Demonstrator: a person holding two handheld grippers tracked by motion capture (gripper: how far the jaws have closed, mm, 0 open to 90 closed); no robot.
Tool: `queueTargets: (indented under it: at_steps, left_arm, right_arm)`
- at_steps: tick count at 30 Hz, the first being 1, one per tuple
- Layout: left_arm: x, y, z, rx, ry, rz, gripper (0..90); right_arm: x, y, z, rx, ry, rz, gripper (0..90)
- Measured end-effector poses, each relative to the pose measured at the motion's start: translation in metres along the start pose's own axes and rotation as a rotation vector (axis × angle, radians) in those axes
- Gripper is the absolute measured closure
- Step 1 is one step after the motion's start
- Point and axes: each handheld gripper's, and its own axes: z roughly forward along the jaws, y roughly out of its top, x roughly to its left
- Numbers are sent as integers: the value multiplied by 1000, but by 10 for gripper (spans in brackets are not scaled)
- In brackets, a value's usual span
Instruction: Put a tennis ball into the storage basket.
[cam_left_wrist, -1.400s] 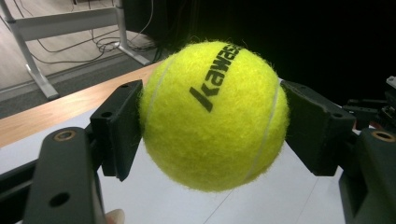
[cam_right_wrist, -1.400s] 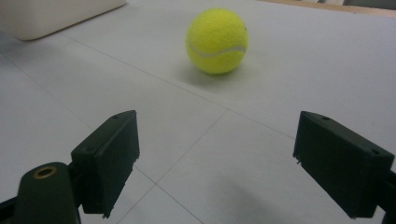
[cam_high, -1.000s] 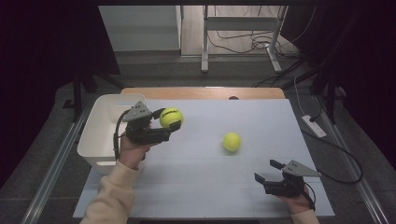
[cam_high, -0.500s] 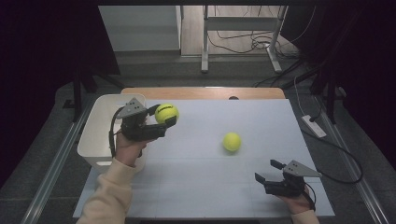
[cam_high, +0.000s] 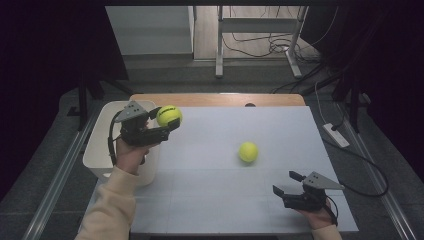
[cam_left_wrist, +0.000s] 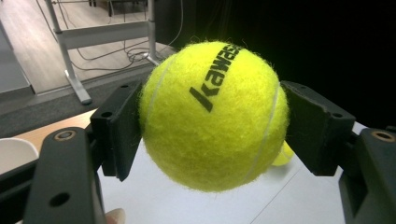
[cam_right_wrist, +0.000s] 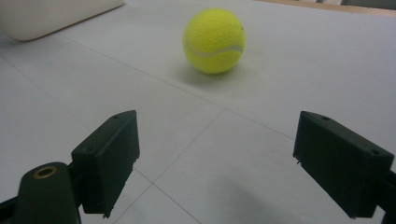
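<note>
We see the left hand-held gripper (cam_high: 167, 126) clamped on a yellow tennis ball (cam_high: 169, 115), held up in the air beside the white bin (cam_high: 97, 150) at the desk's (cam_high: 210, 200) left edge. A second tennis ball (cam_high: 248, 151) lies on the desk surface, right of centre. Our right hand-held gripper (cam_high: 286, 183) rests low near the front right, jaws spread wide and empty, pointing at that ball.

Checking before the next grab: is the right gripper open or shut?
Open. The right gripper has its jaws spread wide with bare table between them; the tennis ball lies ahead, untouched.
</note>
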Motion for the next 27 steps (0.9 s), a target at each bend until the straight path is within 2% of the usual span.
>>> queueTargets:
  at_steps: [8, 19, 27]
  left_arm:
    - [9, -1, -4, -10, 22, -16, 267]
    - [25, 0, -9, -20, 54, -59, 267]
    - [35, 1, -13, -13, 92, -58, 267]
  right_arm:
    - [0, 0, -1, -3, -3, -3, 148]
    - [0, 0, 0, -2, -2, -2, 148]
    - [0, 0, 0, 1, -2, -4, 148]
